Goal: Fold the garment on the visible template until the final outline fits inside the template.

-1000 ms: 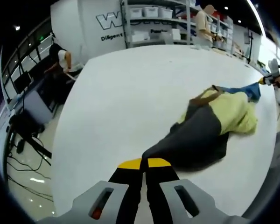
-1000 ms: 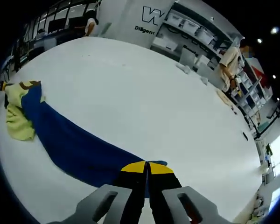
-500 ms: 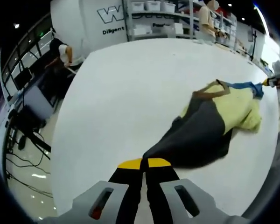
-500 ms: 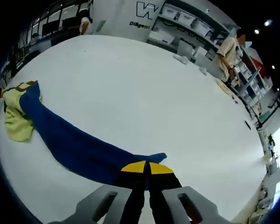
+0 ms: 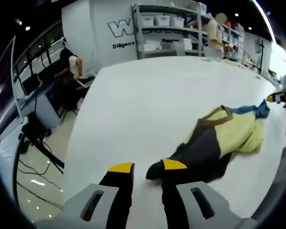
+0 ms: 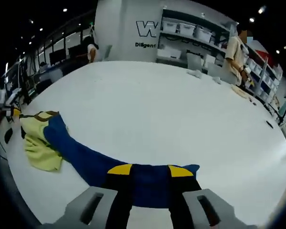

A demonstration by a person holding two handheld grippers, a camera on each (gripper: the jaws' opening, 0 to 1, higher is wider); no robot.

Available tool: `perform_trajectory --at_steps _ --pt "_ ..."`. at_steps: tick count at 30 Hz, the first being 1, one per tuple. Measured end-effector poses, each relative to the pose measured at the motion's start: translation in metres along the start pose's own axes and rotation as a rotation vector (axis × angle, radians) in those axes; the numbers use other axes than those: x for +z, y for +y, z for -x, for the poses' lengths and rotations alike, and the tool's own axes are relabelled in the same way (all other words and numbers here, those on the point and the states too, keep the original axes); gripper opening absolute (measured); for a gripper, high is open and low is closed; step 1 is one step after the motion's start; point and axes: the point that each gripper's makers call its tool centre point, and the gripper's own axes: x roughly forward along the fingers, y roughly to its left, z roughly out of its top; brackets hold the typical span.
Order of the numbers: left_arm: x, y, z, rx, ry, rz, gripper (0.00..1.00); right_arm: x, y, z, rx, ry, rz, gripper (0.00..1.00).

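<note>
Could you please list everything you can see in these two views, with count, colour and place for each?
garment: one, yellow, dark grey and blue with brown trim, lying crumpled and stretched out on the table; its blue part lies between the right tongs' jaws.
table: one, white, large, under the garment.
shelving: one run, grey, with pale bins, behind the table by the wall.
wall lettering: dark on white, behind the table.
people: at least three, standing or bending at the table's far edges.
cables: several, dark, on the floor beside the table.
left tongs: one, black with yellow tips, jaws apart, at the garment's grey end.
right tongs: one, same colours, jaws apart.
</note>
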Motion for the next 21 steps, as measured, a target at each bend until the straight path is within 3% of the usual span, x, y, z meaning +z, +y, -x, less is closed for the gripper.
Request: perform_trajectory --at_steps 8,15,21 --pt "0.01 -0.025 -0.01 -0.052 0.002 -0.053 0.38 0.03 0.051 -0.01 0.112 -0.068 -0.016 0.4" --pt "-0.004 -0.047 -0.024 -0.098 0.069 -0.099 0.4 0.046 0.09 -0.021 0.191 -0.097 -0.006 0.45" --pt "-0.016 -0.048 -0.037 -0.088 0.102 -0.17 0.39 0.049 0.121 -0.034 0.249 -0.084 0.022 0.45"
